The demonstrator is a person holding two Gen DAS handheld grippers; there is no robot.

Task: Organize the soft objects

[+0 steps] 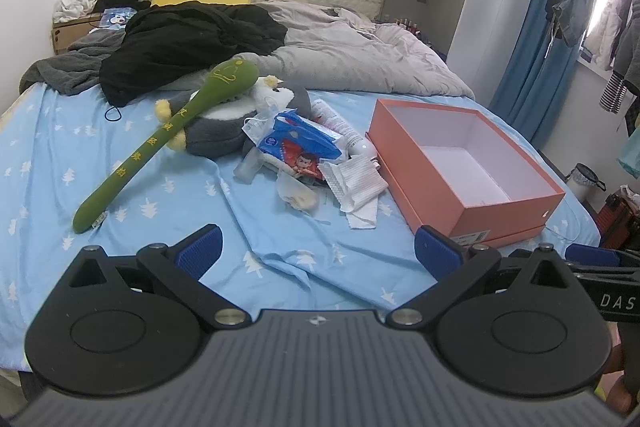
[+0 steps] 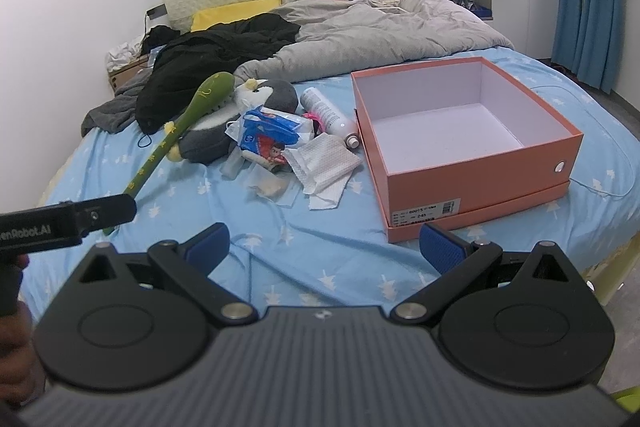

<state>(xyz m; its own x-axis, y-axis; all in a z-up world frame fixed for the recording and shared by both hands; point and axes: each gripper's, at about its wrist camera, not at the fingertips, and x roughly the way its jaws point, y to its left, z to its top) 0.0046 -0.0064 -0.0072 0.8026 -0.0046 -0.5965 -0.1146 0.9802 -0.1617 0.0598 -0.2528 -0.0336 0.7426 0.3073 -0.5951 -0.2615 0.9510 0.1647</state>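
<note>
Both grippers hover low over the near edge of the blue tree-print bed sheet (image 1: 60,155), the left gripper (image 1: 318,251) and the right gripper (image 2: 324,247) each with fingers spread wide and holding nothing.

Risk, as judged: the soft items lie heaped together, so a grasp on one may drag its neighbours, and the white spray bottle (image 2: 329,115) touching the heap could roll.

The long green plush stick with yellow lettering (image 1: 160,139) rests diagonally across the grey-and-white plush penguin (image 1: 236,119). The blue tissue packet (image 2: 272,135) and crumpled white cloth (image 2: 326,163) lie just beside the open, empty orange cardboard box (image 2: 472,175)
</note>
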